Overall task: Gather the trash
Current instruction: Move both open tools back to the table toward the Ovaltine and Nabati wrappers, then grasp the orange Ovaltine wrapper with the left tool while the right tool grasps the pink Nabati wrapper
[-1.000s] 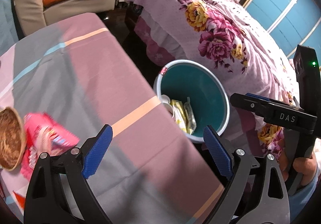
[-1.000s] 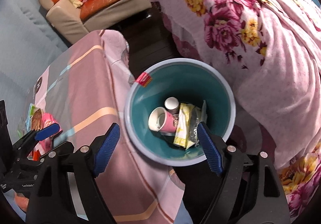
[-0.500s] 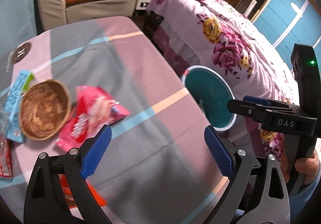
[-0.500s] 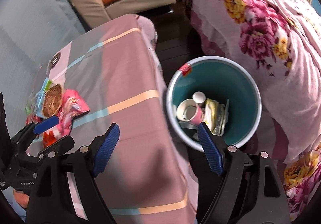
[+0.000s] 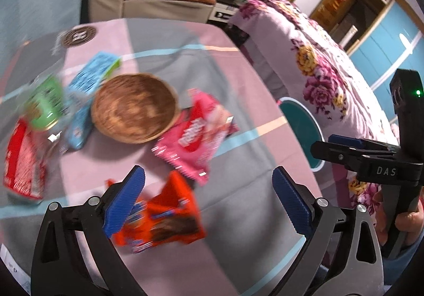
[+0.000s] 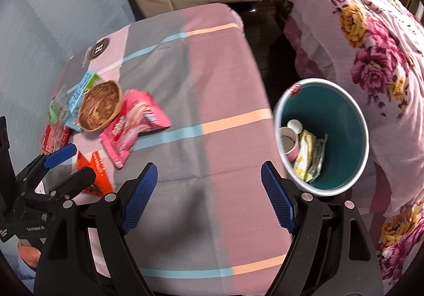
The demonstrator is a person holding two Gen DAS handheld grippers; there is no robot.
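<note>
over the table (image 5: 238, 216) now, not the bin (image 6: 341, 100) (a second ago): both hand-held grippers (image 5: 208, 203) (image 6: 209, 195), jaws apart, empty.

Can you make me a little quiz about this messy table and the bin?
1. True or false: the left gripper is squeezing the orange wrapper.
2. What sits right beside the woven bowl: A) the pink packet, B) a spoon, C) a shoe?
3. Fill in: the paper cup lies inside the teal ____.

Key: 1. False, its jaws are open and empty, and so are those of the right gripper. 2. A. 3. bin.
</note>
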